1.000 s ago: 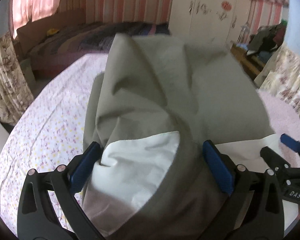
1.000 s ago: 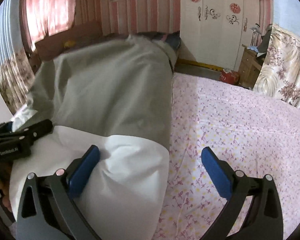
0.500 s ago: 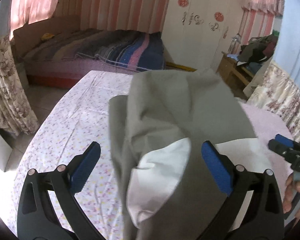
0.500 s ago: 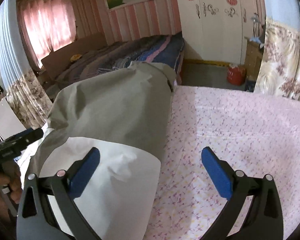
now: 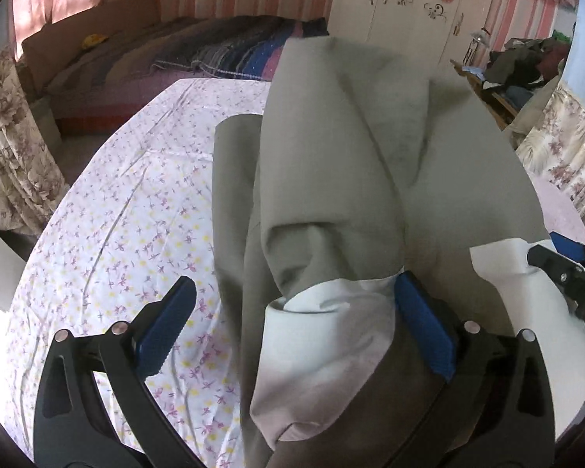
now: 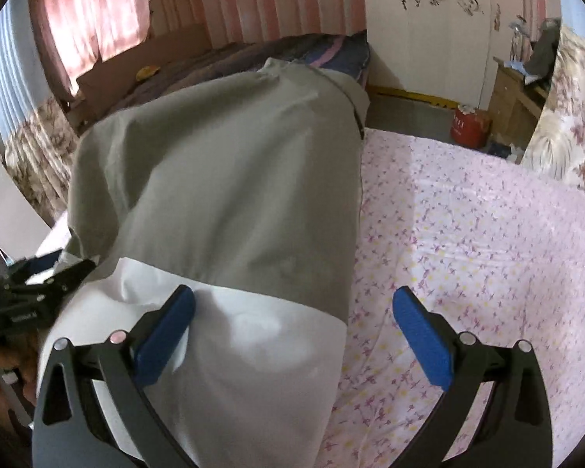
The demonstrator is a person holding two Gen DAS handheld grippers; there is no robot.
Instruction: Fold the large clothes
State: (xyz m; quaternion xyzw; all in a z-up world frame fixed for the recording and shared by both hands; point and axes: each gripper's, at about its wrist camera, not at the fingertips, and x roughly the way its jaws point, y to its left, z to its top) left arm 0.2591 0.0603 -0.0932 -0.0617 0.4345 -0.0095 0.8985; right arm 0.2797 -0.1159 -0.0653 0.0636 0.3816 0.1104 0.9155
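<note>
A large grey-green garment [image 5: 351, 163] with a white lining [image 5: 323, 335] lies on a bed with a pink floral sheet [image 5: 128, 234]. In the left wrist view it bunches in folds between the wide-apart blue pads of my left gripper [image 5: 292, 323], which is open. In the right wrist view the garment [image 6: 230, 179] spreads smoother, and its white end [image 6: 253, 343] lies between the jaws of my open right gripper [image 6: 292, 331]. The right gripper also shows at the right edge of the left wrist view [image 5: 565, 265], the left gripper at the left edge of the right wrist view [image 6: 46, 284].
The floral sheet [image 6: 468, 253] stretches to the right of the garment. A second bed with a dark striped blanket [image 5: 214, 50] stands behind. A white wardrobe [image 5: 409, 0], a wooden desk with clutter [image 5: 507, 74] and a red canister [image 6: 470, 124] are further back.
Both grippers have dropped lower and closer to the garment than half a second ago. The cloth now bunches higher between the left jaws. Both stay open.
</note>
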